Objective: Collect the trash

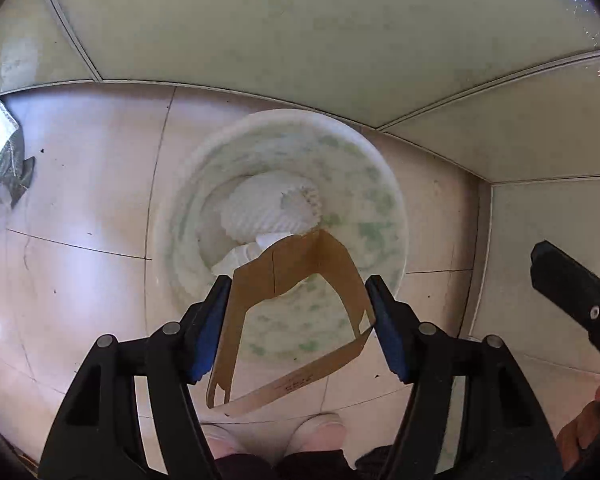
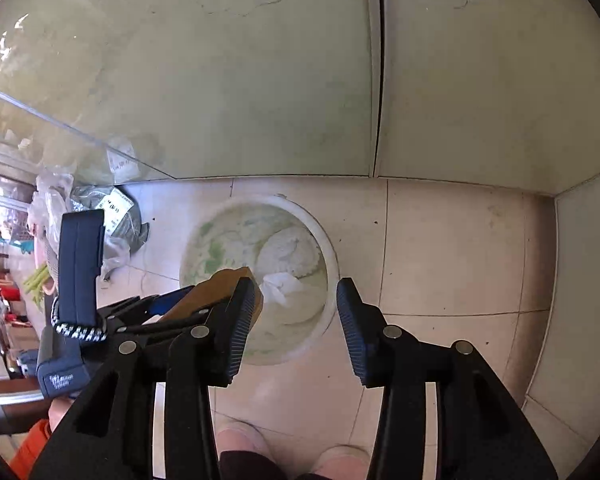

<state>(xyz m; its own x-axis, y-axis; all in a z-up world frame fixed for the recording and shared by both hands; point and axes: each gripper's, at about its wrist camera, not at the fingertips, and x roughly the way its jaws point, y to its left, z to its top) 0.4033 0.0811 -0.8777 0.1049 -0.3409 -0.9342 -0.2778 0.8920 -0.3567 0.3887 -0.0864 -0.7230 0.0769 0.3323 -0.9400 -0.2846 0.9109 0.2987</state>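
Two tongs: our left gripper [image 1: 298,312] clasps the bent brown cardboard strip [image 1: 300,264] directly above the round white bin [image 1: 380,168]; our right gripper [image 2: 296,320] hangs released, empty.

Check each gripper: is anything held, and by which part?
The left gripper holds a brown cardboard piece by its two side flaps, above the white bin. The right gripper holds nothing; its jaws are open.

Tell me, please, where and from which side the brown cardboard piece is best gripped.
Grip the cardboard piece across its two opposite flat walls, coming from above, as the left gripper does now over the bin. It is a folded open loop; probably the flat walls take the pads better than thin edges.
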